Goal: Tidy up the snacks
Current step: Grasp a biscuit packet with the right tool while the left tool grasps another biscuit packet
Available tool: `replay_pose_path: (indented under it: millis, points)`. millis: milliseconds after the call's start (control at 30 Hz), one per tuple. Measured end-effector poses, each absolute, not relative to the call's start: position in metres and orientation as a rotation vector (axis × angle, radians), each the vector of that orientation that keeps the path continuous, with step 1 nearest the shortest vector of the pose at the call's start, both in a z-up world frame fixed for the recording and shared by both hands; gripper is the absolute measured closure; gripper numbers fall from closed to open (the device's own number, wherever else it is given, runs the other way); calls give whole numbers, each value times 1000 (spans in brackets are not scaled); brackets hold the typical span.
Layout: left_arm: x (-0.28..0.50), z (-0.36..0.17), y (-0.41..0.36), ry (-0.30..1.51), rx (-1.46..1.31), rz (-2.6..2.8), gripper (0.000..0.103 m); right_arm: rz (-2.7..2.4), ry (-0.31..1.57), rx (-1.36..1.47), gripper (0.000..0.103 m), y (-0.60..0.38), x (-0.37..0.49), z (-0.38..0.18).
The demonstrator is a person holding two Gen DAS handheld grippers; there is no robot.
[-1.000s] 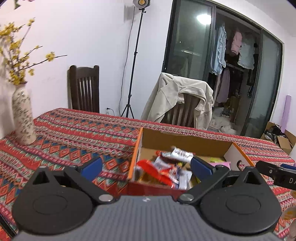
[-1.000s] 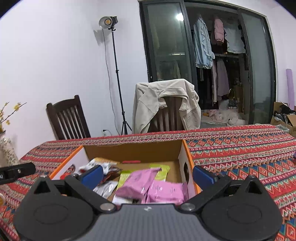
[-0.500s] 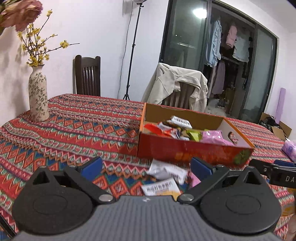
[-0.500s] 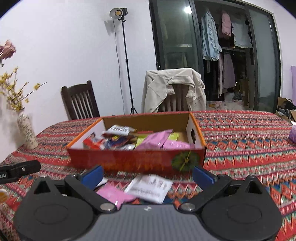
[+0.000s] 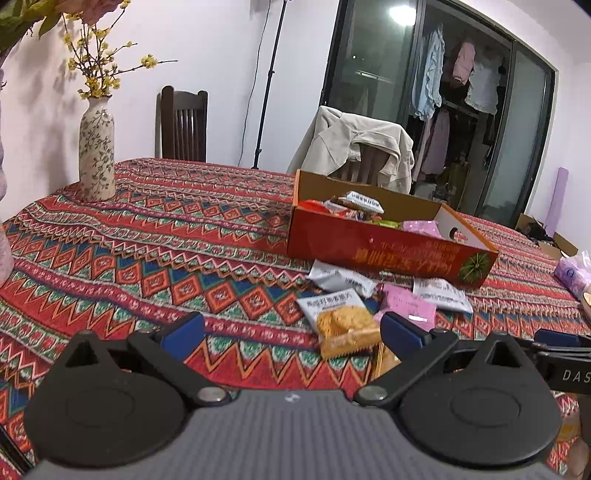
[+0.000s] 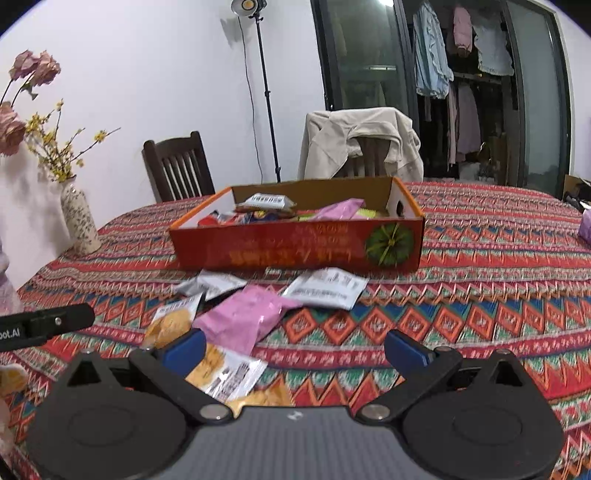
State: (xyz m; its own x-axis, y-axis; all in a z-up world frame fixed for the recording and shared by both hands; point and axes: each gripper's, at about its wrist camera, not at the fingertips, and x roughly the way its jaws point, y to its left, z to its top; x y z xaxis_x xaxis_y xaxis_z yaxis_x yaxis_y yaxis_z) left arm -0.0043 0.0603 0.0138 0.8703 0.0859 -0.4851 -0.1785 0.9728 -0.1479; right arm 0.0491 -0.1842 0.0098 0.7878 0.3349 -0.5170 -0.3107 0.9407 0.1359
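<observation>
Indoor artificial light, moderately bright, cool cast. Studio lamp (image 6: pixel 248 5) lit, flaring slightly. Ceiling light reflection (image 5: pixel 401 10) glares in glass door (image 5: pixel 369 85). Flower shadows soft on wall. Strong fisheye bending, dark corners. Mild softness throughout.

The left tool (image 5: pixel 291 326) is held low and level, and its two blue fingertips (image 5: pixel 183 329) stand wide apart with nothing between them. The right tool (image 6: pixel 295 347) is in the same pose, its blue fingertips (image 6: pixel 405 350) also spread wide and holding nothing. The two tools are side by side: each one shows at the edge of the other's view, the left tool's black body (image 6: pixel 44 325) included.
</observation>
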Motion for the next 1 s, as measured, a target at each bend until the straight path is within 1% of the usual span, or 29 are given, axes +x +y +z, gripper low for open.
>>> replay_pose_path:
  millis: [333, 533, 667, 700, 733, 800, 867, 933, 1000]
  points:
    - [-15, 5, 65, 518, -205, 143, 0, 397, 631, 16, 0, -169, 38, -6]
    - [-19, -4, 66, 533, -221, 130, 0, 426, 704, -2, 0, -158, 38, -25]
    - [-21, -8, 67, 543, -223, 136, 0, 423, 698, -35, 0, -154, 37, -29]
    - [-21, -8, 67, 543, -223, 137, 0, 428, 696, -36, 2, -153, 36, -30]
    - [-21, -9, 67, 544, -223, 139, 0, 432, 692, -43, 7, -153, 35, -30]
    - [-22, -10, 67, 547, -225, 140, 0, 430, 680, -68, 14, -152, 33, -29]
    - [-22, -10, 66, 549, -226, 140, 0, 439, 673, -81, 16, -154, 32, -29]
    - [-23, -9, 65, 545, -223, 137, 0, 443, 664, -86, 23, -157, 29, -29]
    - [-23, -9, 63, 545, -219, 135, 0, 453, 661, -75, 26, -163, 29, -28]
